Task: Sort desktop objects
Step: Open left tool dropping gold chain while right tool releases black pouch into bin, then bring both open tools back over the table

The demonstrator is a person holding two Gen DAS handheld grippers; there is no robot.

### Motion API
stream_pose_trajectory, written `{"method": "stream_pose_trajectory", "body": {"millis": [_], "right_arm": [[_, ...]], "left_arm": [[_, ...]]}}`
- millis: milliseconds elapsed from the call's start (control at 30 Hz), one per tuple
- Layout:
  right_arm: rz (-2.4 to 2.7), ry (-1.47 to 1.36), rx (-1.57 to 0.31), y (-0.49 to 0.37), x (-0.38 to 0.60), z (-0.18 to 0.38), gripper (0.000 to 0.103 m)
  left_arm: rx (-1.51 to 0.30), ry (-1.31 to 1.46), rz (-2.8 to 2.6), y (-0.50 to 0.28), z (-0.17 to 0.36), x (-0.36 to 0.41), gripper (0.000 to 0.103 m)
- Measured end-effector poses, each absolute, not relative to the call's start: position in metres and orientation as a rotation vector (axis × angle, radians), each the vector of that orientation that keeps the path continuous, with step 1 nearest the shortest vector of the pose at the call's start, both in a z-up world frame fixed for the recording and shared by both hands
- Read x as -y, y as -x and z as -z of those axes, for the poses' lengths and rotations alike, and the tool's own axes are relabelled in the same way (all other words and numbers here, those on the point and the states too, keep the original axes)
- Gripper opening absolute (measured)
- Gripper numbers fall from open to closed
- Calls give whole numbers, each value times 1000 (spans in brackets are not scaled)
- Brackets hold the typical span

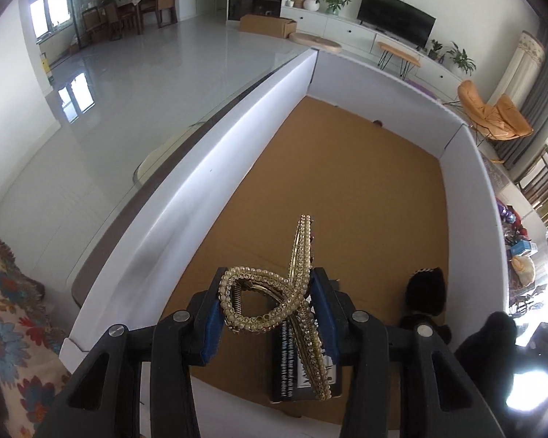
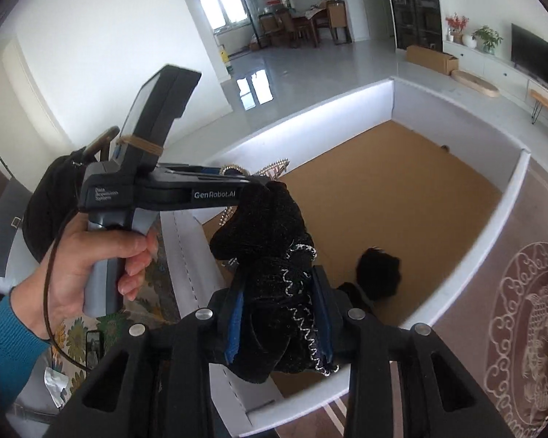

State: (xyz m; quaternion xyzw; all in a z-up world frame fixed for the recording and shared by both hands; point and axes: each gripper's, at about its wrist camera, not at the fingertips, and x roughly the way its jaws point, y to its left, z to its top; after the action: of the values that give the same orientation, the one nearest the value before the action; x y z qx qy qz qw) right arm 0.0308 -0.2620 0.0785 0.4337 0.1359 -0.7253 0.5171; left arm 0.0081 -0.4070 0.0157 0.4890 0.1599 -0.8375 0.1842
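My left gripper (image 1: 270, 292) is shut on a gold hair claw clip (image 1: 266, 295) set with pearls, pinched between the blue pads. It hangs over the near end of a white-walled box (image 1: 219, 168) with a brown cardboard floor. A black fluffy item (image 1: 425, 288) lies on that floor at the right, and a black card with white print (image 1: 292, 361) lies under the clip. My right gripper (image 2: 279, 292) is shut on a black fabric hair piece (image 2: 270, 226) with silver zigzag trim, above the box's near wall (image 2: 475, 241). The left gripper (image 2: 252, 179) appears there in a hand (image 2: 87, 255).
A floral cloth (image 1: 7, 310) lies left of the box. To its right is a brown mat with a fish pattern (image 2: 529, 310) and small colourful items. A phone (image 2: 93, 346) rests on the floral cloth. The living room floor lies beyond.
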Motion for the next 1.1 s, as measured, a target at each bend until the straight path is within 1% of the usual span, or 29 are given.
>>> {"method": "stream_pose_trajectory", "body": {"millis": [33, 67, 100, 133, 167, 267, 300, 333, 400, 433, 500, 567, 600, 633, 667, 733, 767, 867, 1000, 1100], "right_arm": [[1723, -1069, -332, -32, 271, -69, 46], [1695, -1105, -341, -31, 280, -59, 55], [1683, -1142, -353, -29, 286, -49, 74], [1690, -1155, -354, -27, 288, -44, 77], [1698, -1143, -335, -26, 285, -45, 77], [1727, -1069, -236, -22, 260, -66, 78], [1755, -1024, -207, -22, 245, -76, 85], [1798, -974, -185, -22, 225, -87, 95], [1922, -880, -148, -24, 179, -100, 103], [1988, -845, -129, -24, 154, -102, 103], [2122, -830, -103, -21, 101, -95, 103], [2266, -865, -97, -17, 42, -75, 103], [2336, -899, -98, -14, 14, -63, 103], [2405, -937, -102, -12, -14, -51, 103], [2466, -990, -116, -8, -43, -38, 103], [2537, -1118, -150, 1, -90, -16, 103], [2554, -1179, -152, 5, -112, -7, 103], [2569, -1324, -119, 18, -159, 19, 103], [2570, -1346, -69, 21, -176, 35, 103], [2546, -1336, -62, 25, -174, 39, 103]], "left_arm": [[-451, -1389, 2344, -9, -13, 409, 46], [-446, -1393, 2328, -10, -10, 411, 54], [-438, -1386, 2320, -12, -10, 411, 62], [-426, -1366, 2319, -14, -12, 409, 76], [-409, -1332, 2325, -16, -17, 406, 80], [-380, -1232, 2380, -24, -36, 389, 80], [-378, -1199, 2415, -26, -45, 380, 80], [-375, -1170, 2455, -27, -54, 367, 80], [-364, -1125, 2563, -25, -71, 334, 80], [-358, -1110, 2627, -24, -80, 314, 80], [-355, -1099, 2761, -21, -96, 270, 84], [-362, -1102, 2897, -18, -106, 222, 94], [-368, -1114, 2964, -16, -108, 197, 97], [-376, -1136, 3015, -13, -107, 175, 103], [-388, -1176, 3055, -10, -103, 153, 103], [-409, -1296, 3095, 0, -82, 115, 103], [-391, -1357, 3090, 5, -67, 97, 103], [-218, -1487, 2996, 27, -9, 56, 103], [2, -1481, 2895, 51, 46, 34, 103], [76, -1449, 2860, 64, 63, 32, 103]]}}
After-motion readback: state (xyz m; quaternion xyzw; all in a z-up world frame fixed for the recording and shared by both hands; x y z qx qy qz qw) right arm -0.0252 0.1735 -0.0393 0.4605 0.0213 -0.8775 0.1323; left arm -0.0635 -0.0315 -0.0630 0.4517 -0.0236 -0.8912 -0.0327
